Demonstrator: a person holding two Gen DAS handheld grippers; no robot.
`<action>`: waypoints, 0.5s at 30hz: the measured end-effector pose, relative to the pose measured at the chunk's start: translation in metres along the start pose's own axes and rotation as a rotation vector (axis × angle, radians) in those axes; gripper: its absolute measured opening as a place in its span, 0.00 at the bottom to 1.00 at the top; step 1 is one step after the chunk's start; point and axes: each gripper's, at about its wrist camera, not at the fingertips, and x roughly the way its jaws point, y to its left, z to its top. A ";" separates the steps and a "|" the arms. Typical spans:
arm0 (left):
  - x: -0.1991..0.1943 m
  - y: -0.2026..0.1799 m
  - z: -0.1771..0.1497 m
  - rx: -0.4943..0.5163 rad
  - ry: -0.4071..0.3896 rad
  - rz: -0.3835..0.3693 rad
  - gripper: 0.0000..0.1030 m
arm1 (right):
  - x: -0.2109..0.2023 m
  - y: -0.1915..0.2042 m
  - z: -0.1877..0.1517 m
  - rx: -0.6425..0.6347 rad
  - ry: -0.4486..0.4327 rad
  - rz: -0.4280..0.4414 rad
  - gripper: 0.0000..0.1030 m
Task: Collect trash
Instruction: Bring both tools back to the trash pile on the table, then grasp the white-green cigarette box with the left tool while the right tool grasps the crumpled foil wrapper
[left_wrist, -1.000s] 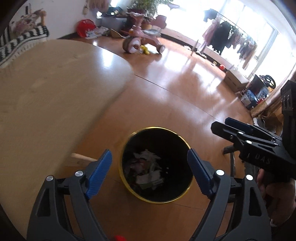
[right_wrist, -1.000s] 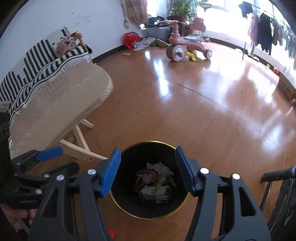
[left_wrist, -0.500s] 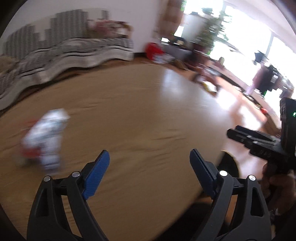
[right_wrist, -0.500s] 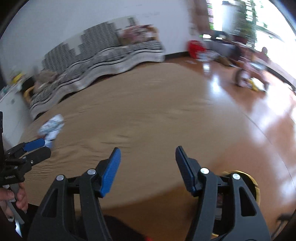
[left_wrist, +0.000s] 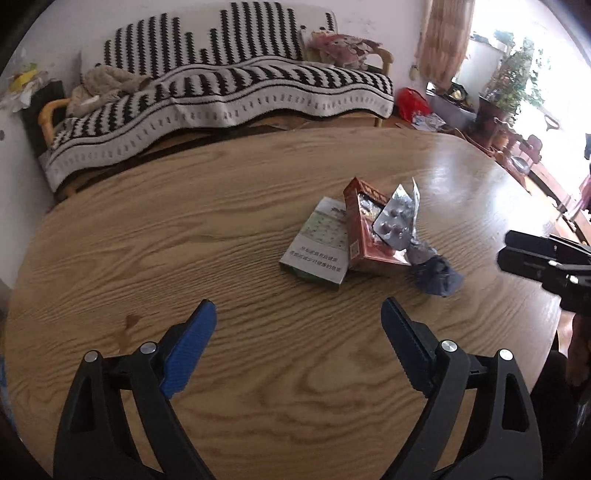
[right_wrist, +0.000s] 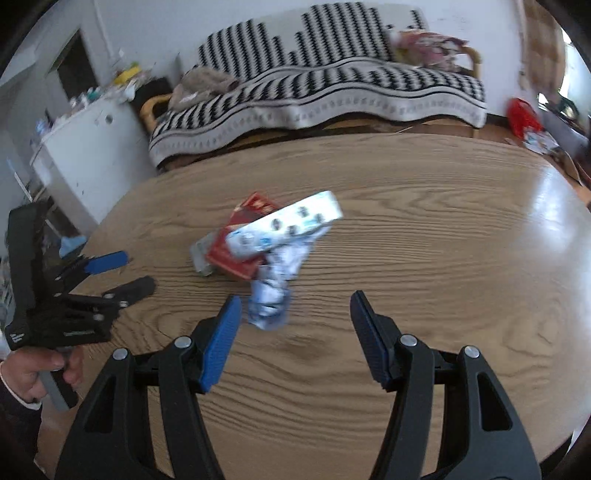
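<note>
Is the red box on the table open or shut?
Open: the red box shows its contents at the top, with a foil blister pack sticking out.

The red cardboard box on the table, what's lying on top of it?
A silver blister pack leans across the red cardboard box; crumpled wrapper touches its corner. The box's right face is covered.

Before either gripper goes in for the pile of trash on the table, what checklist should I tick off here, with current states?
1. Left gripper open and empty: ok.
2. Right gripper open and empty: ok.
3. Trash in reach ahead: red box, green-white packet, blister sheet, crumpled wrapper all on the table: ok.
4. Pieces separated for single pick: overlapping, not ok.
5. Bin location: not in view, cannot tell.
</note>
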 end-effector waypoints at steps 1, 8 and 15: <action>0.010 -0.002 0.002 0.005 0.006 -0.009 0.86 | 0.007 0.005 0.001 -0.006 0.010 0.004 0.58; 0.064 -0.009 0.005 0.040 0.056 -0.036 0.87 | 0.052 0.002 0.004 0.018 0.080 0.032 0.55; 0.083 -0.001 0.022 0.072 0.047 -0.033 0.89 | 0.076 -0.001 0.004 0.035 0.119 0.082 0.29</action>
